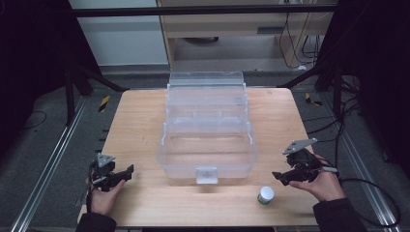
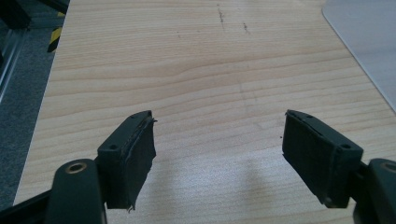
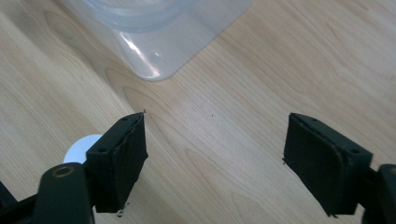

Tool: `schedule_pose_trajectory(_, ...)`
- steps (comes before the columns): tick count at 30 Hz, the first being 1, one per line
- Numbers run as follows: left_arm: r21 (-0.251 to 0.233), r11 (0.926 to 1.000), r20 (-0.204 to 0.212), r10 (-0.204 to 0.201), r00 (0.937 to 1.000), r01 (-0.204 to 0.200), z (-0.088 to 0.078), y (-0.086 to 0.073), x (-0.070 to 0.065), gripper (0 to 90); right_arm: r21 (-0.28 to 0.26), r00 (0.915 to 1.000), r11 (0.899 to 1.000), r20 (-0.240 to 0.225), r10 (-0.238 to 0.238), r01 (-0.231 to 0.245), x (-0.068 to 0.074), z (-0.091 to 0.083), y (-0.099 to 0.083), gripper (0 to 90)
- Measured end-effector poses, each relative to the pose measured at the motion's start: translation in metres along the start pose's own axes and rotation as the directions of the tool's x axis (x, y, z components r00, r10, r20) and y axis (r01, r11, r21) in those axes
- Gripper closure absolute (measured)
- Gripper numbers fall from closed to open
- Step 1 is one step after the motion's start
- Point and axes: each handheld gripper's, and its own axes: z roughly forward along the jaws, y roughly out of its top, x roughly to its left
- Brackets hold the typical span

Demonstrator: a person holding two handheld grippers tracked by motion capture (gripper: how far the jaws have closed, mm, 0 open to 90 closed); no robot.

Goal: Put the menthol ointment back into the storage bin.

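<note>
A clear plastic storage box (image 1: 208,128) stands open in the middle of the wooden table (image 1: 140,130), its lid tilted back. A small white-capped jar (image 1: 265,195) stands on the table in front of the box's right corner. My right gripper (image 1: 282,178) is just right of the jar, held low over the table, open with nothing between its pads (image 3: 215,161); the jar's white cap (image 3: 81,147) peeks out behind its left jaw. My left gripper (image 1: 126,172) hovers near the front left of the table, open and empty (image 2: 219,158).
The box's corner (image 3: 159,42) lies ahead of the right gripper, and its edge (image 2: 369,42) shows at the far right of the left gripper view. Bare wood surrounds both grippers. Metal rails (image 1: 46,169) and cables (image 1: 372,193) run along the floor beside the table.
</note>
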Motion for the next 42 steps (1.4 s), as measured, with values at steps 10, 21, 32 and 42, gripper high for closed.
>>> schedule_pose_trajectory(10, 0.007, 0.9999, 0.007, 0.012, 0.9999, -0.012, 0.001, 0.000, -0.001, 24.8, 0.055, 0.9957, 0.996, -0.068, -0.062, 0.066, 0.011, -0.001, 0.016, 26.4)
schedule_pose_trajectory(21, 0.019, 0.9996, 0.014, 0.020, 0.9997, -0.020, 0.002, 0.000, -0.002, 24.8, 0.169, 0.9711, 0.966, -0.170, -0.168, 0.196, 0.031, 0.007, 0.022, 28.7)
schedule_pose_trajectory(32, 0.025, 0.9994, 0.019, 0.025, 0.9995, -0.026, 0.003, 0.000, -0.002, 24.9, 0.220, 0.9518, 0.941, -0.227, -0.207, 0.257, 0.040, 0.016, 0.022, 31.8)
schedule_pose_trajectory(42, 0.027, 0.9992, 0.019, 0.029, 0.9994, -0.030, 0.002, 0.000, -0.002, 24.9, 0.265, 0.9354, 0.914, -0.258, -0.242, 0.309, 0.050, 0.023, 0.020, 32.8)
